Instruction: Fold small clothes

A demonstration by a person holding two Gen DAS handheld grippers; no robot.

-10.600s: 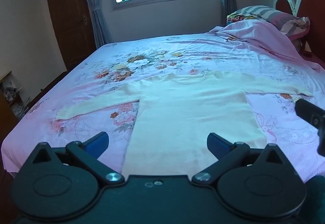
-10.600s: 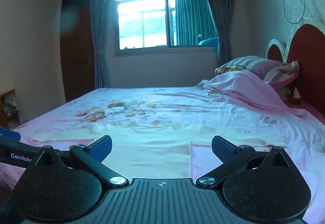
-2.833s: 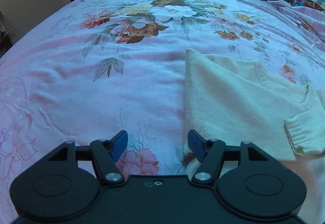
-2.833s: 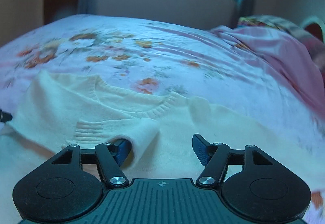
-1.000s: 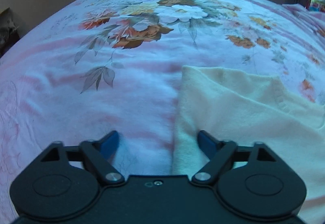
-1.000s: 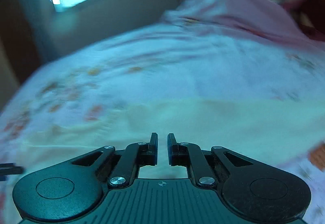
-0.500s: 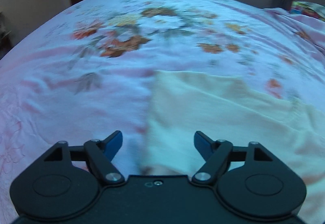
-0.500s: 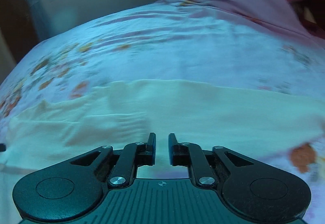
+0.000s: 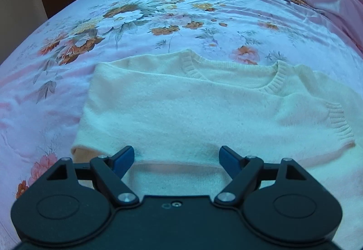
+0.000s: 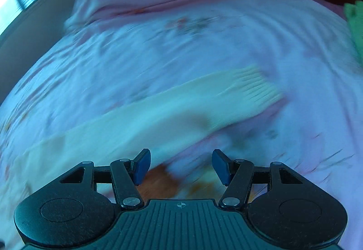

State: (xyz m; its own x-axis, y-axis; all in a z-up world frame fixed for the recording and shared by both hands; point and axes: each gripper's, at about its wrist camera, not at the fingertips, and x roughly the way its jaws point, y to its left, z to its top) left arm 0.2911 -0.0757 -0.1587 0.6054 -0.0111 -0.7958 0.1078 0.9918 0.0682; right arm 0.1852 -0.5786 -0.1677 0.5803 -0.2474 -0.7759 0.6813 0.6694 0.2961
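The cream sweater (image 9: 186, 111) lies flat on the bed (image 9: 158, 14), nearer its foot-side edge than the far edge. One sleeve (image 9: 283, 118) is already folded across the chest, its ribbed cuff (image 9: 338, 125) lying on the body. The other sleeve (image 10: 158, 116) is spread out toward the headboard end, so folding it in looks like the step in hand.

The left tongs (image 9: 176, 158) stand wide apart above the folded sleeve's lower edge, nothing between them. The right tongs (image 10: 180, 166) are opening, empty, over bare sheet just beside the spread sleeve, short of its cuff (image 10: 256, 86). The next move likely calls for reaching that cuff and pinching it.
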